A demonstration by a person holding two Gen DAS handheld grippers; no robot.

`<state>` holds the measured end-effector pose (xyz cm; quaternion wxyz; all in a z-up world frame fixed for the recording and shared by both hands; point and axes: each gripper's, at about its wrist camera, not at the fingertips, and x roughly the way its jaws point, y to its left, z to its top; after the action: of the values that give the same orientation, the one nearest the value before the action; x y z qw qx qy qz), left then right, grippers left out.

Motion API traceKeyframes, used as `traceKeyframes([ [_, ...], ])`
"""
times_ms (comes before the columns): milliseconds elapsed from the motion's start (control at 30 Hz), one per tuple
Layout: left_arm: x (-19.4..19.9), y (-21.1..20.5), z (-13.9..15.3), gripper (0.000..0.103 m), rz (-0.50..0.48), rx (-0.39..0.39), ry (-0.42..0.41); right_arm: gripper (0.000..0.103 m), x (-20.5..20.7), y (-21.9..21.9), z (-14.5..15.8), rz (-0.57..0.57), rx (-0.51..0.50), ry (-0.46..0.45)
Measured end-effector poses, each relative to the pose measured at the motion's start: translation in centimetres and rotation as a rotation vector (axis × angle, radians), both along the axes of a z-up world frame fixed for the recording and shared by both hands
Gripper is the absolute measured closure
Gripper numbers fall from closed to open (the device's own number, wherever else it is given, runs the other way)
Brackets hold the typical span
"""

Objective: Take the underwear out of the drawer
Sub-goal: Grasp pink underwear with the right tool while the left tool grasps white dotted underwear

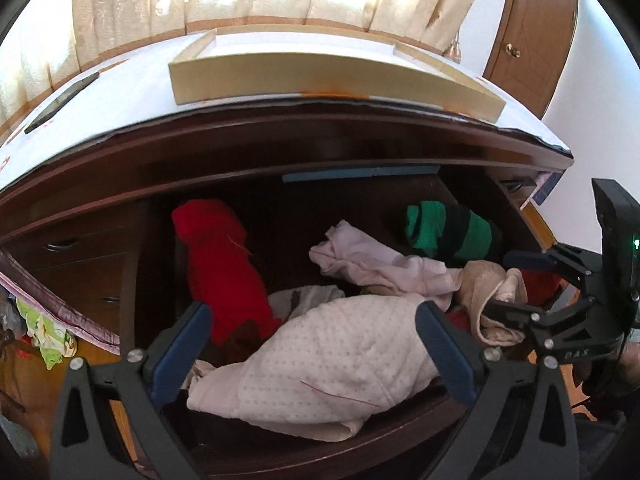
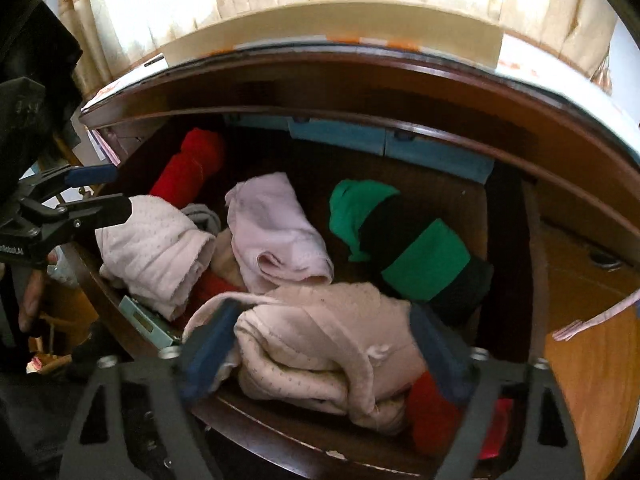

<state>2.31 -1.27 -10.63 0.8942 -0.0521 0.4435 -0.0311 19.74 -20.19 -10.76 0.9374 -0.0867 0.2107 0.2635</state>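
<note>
The dark wooden drawer (image 1: 360, 452) stands pulled out, full of loose clothes. My left gripper (image 1: 312, 308) is open, its blue pads either side of a pale pink dotted garment (image 1: 320, 364) at the drawer's front left. My right gripper (image 2: 322, 312) is open around a bunched beige dotted garment (image 2: 320, 344) at the front right; the cloth fills the gap and brushes both pads. In the left wrist view the right gripper (image 1: 496, 283) comes in from the right with that beige garment (image 1: 476, 280) between its fingers. The left gripper (image 2: 116, 192) shows at the left of the right wrist view.
Further back lie a red roll (image 1: 224, 268), a light pink piece (image 1: 372, 264) and a green-and-black striped roll (image 1: 448, 232). A cream tray (image 1: 328, 76) and a dark flat device (image 1: 60, 100) rest on the dresser top. More drawers (image 1: 80, 248) sit left; a wooden door (image 1: 532, 32) stands right.
</note>
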Motion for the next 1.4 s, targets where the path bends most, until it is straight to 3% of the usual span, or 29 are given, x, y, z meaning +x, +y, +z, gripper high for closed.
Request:
traceKeyframes([
  [267, 0.3, -0.7, -0.8, 0.000, -0.031, 0.012, 0.029, 0.049, 1.1, 0.1, -0.8, 0.026, 0.013, 0.065],
  [467, 0.9, -0.9, -1.5, 0.000, -0.042, -0.009, 0.054, 0.068, 1.0, -0.2, -1.3, 0.057, 0.034, 0.051],
  [767, 1.4, -1.6, -2.5, 0.001, -0.058, -0.029, 0.073, 0.070, 0.8, -0.8, -1.5, 0.076, 0.069, 0.023],
  [900, 1.5, -2.0, -2.8, 0.013, -0.078, -0.034, 0.079, 0.070, 0.7, -0.9, -1.6, 0.077, 0.072, 0.018],
  [1000, 1.3, -2.1, -2.5, 0.029, -0.082, -0.016, 0.062, 0.070, 0.6, -0.9, -1.5, 0.079, 0.073, 0.011],
  [1233, 0.8, -1.9, -1.4, 0.061, -0.092, -0.002, 0.030, 0.081, -0.3, -0.9, -1.5, 0.086, 0.063, -0.036],
  [1400, 0.4, -1.8, -0.4, 0.073, -0.101, -0.018, 0.007, 0.083, -0.9, -1.4, -1.0, 0.099, 0.090, -0.064],
])
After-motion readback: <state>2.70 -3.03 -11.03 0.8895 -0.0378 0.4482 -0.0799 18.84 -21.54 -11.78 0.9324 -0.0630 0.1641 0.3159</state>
